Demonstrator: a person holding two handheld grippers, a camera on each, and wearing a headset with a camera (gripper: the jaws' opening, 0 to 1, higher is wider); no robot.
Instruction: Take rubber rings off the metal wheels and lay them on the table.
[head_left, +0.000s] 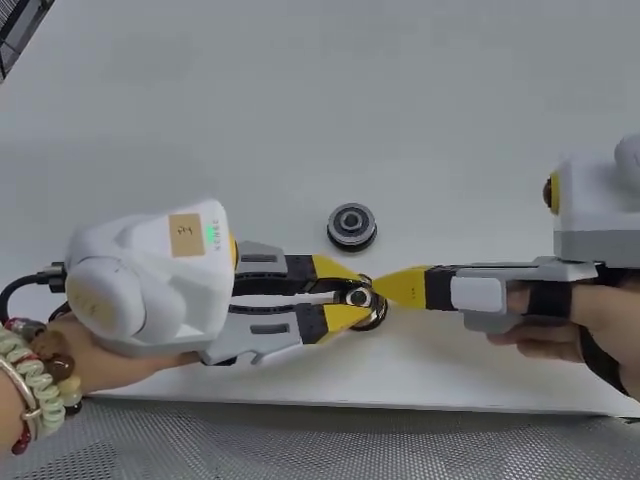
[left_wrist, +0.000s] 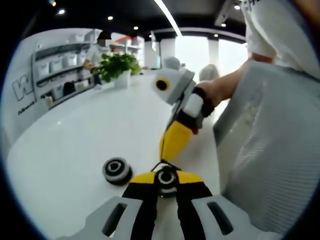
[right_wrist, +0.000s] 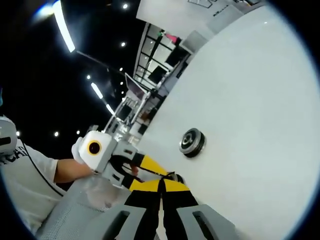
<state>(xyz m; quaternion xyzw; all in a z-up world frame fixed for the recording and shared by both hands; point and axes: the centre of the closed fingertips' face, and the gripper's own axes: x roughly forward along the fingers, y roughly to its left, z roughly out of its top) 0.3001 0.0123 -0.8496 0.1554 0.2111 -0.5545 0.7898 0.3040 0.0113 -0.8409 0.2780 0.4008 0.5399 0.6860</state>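
1. Left tongs clamp a wheel, lower centre of the head view.
2. Right tongs are pinched together, tips at that wheel's rim.
3. A second wheel lies on the worktop, just above.

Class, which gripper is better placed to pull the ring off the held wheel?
Right. The left gripper clamps the wheel, so it must keep hold of it; the right gripper has its closed tips at the wheel's rim.
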